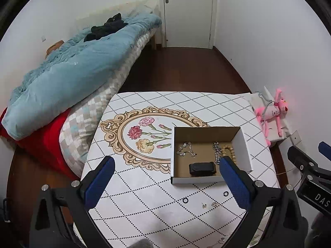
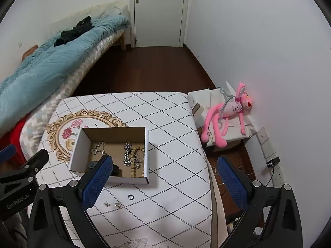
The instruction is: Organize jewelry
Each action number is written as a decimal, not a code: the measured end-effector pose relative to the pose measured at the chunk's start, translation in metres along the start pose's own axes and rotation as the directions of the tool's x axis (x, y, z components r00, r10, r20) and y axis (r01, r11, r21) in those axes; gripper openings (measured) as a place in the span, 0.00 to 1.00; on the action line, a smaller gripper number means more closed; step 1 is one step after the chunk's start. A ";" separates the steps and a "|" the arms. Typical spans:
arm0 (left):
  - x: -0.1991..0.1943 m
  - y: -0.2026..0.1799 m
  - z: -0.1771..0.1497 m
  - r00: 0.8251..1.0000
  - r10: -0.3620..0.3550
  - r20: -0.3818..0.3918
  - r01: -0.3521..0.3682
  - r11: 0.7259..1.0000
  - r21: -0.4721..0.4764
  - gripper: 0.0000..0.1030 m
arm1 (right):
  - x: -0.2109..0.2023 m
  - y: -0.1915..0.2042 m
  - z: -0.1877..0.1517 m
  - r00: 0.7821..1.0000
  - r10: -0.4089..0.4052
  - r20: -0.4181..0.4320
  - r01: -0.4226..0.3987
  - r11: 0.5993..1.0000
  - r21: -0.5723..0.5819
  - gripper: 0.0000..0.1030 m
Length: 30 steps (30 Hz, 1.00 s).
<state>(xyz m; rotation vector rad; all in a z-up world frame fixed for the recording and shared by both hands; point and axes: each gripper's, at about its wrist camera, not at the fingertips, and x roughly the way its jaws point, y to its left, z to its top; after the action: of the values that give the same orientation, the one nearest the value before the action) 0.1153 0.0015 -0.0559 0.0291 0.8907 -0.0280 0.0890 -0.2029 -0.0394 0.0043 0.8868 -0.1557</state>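
Left wrist view, both jaws wide open, empty, box (image 1: 244,144) ahead, rings (image 1: 185,200) nearby.

Open cardboard box (image 1: 244,144), white outside, brown inside, flat on the surface. Inside: thin silver chain (image 1: 185,149) at left, heavier silver link chain (image 1: 216,152) beside a beige bead bracelet (image 1: 228,150) at right, small black case (image 1: 202,168) against the near wall. Outside, in front of the box: two dark rings (image 1: 185,200) apart, two small silver earrings (image 1: 209,205) side by side.
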 end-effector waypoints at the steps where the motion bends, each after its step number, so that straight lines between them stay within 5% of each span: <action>1: -0.003 0.000 -0.001 1.000 -0.003 0.002 0.003 1.000 -0.001 1.00 | -0.003 -0.001 0.000 1.000 0.005 0.002 -0.005 1.000 0.004 0.99; 12: 0.043 0.009 -0.043 0.988 0.082 -0.127 -0.081 0.997 0.012 1.00 | 0.038 0.005 -0.034 0.990 0.061 -0.128 -0.062 0.998 0.001 0.99; 17: 0.082 0.017 -0.073 0.970 0.103 -0.222 -0.098 0.995 0.032 0.99 | 0.097 0.016 -0.071 0.956 0.137 -0.258 -0.134 0.991 0.029 0.66; 20: 0.101 0.020 -0.088 0.959 0.095 -0.269 -0.086 0.995 0.042 0.97 | 0.123 0.023 -0.088 0.939 0.165 -0.303 -0.160 0.986 0.041 0.55; 30: 0.120 0.020 -0.099 0.950 0.065 -0.305 -0.052 0.997 0.049 0.91 | 0.152 0.053 -0.112 0.934 0.166 -0.315 -0.178 0.984 -0.011 0.43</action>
<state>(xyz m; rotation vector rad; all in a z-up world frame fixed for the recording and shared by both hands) 0.1147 0.0239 -0.2113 0.1000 1.2001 0.0143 0.1043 -0.1636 -0.2306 0.0720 1.2024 0.0283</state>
